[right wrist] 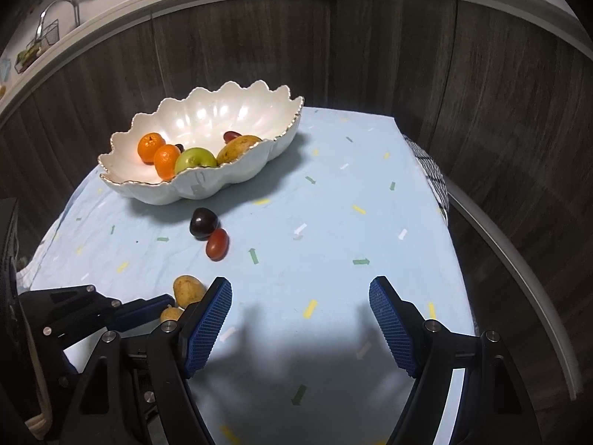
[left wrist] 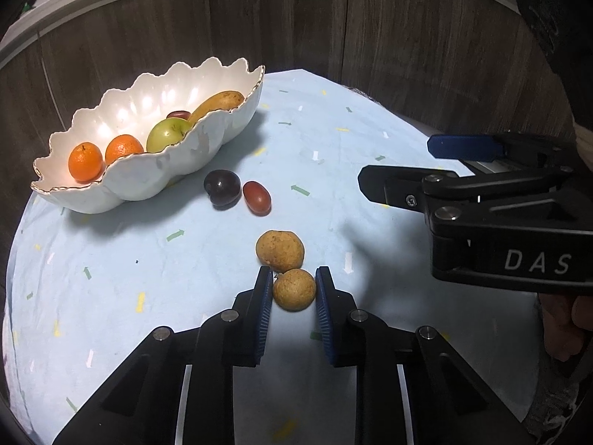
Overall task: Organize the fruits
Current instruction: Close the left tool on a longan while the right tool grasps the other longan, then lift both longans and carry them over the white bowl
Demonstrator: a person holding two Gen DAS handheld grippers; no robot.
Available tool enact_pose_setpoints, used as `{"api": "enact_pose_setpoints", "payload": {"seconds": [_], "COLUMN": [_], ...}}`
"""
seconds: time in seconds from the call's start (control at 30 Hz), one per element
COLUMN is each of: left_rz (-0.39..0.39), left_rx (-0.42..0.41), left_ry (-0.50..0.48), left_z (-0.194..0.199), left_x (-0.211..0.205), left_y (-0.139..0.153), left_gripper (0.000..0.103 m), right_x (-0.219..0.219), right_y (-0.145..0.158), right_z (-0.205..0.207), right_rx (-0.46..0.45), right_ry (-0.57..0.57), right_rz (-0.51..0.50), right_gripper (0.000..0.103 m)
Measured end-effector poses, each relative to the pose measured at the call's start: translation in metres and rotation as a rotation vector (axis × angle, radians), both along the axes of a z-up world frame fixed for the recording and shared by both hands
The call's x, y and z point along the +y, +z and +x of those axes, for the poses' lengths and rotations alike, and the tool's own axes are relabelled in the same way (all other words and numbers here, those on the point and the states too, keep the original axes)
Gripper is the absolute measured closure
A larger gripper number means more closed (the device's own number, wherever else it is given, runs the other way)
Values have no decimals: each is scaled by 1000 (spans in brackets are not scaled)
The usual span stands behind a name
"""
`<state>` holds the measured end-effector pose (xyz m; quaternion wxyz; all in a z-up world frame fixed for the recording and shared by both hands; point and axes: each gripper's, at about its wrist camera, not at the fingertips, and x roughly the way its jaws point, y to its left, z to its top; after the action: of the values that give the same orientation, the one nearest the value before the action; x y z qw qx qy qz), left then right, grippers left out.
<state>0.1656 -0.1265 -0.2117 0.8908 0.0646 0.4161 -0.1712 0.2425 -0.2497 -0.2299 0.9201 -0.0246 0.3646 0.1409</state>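
A white scalloped bowl (left wrist: 192,148) (right wrist: 237,174) at the far left of the table holds two oranges (left wrist: 85,162), a green apple (left wrist: 167,134), a yellow mango (left wrist: 218,102) and a small red fruit. On the cloth lie a dark plum (left wrist: 221,187) (right wrist: 202,222), a red oblong fruit (left wrist: 257,197) (right wrist: 217,244) and two tan round fruits. My left gripper (left wrist: 292,278) is shut on the nearer tan fruit (left wrist: 294,289) (right wrist: 170,313), which touches the farther tan fruit (left wrist: 280,250) (right wrist: 188,290). My right gripper (right wrist: 300,289) is open and empty above the cloth, also showing in the left wrist view (left wrist: 400,163).
The table has a light blue cloth (left wrist: 111,278) (right wrist: 333,222) with small arrow marks. Dark wood panels (right wrist: 407,55) stand behind, with a white ledge above. A checked cloth (right wrist: 431,174) hangs at the table's right edge.
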Motion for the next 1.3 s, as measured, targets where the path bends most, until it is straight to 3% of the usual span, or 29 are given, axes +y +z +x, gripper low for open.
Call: {"api": "enact_pose_setpoints", "payload": {"seconds": [0.4,0.63,1.03,1.3], "left_rz": [13,36,38,29], "left_rx": [-5,-19,-48,-48], "left_ry": [62,107,159,176], "left_z": [-12,-18,-20,-19], "left_x": [31,49,65,69], "left_y": [4,4,3,5], "left_gripper": [79,79,79,79], "right_x": [36,57,80,78], "right_y": [-12,-18,-32,-30], "right_z": [5,4,3,-1], "right_rx": [41,58,80,64], "right_ry": [143,190,236,220], "right_rz": [32,43,-20,-28], "right_gripper": [28,39,76,77]}}
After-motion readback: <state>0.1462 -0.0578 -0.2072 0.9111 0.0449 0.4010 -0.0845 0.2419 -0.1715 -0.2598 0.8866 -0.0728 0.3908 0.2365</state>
